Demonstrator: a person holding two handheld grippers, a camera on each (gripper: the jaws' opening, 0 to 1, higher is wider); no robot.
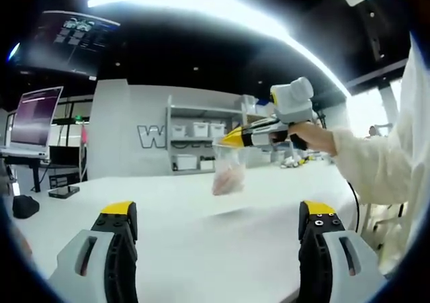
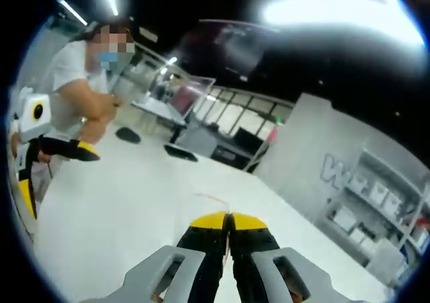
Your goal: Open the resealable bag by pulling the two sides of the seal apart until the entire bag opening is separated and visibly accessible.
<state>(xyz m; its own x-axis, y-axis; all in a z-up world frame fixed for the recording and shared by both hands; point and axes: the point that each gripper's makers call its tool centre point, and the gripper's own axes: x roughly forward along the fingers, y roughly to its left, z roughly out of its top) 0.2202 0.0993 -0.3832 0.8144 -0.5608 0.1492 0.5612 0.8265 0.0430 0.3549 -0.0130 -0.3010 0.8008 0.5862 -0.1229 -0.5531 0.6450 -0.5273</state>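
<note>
A small clear resealable bag (image 1: 228, 172) with pinkish contents hangs above the white table (image 1: 201, 249). My right gripper (image 1: 225, 142) comes in from the right, held by a hand in a white sleeve, and is shut on the bag's top edge. In the right gripper view its yellow-tipped jaws (image 2: 228, 224) are pressed together, with a thin strip of the bag's seal (image 2: 213, 199) poking out ahead of them. The rest of the bag is hidden below. My left gripper (image 1: 216, 212) stands wide open, nearer than the bag and apart from it, also seen as the left gripper (image 2: 57, 175).
A dark pouch (image 1: 25, 205) and a flat dark device (image 1: 64, 191) lie at the table's far left. A monitor (image 1: 33, 118) stands beyond them. Shelves with white bins (image 1: 198, 142) line the back wall. A person in a white shirt (image 2: 74, 81) stands by the table.
</note>
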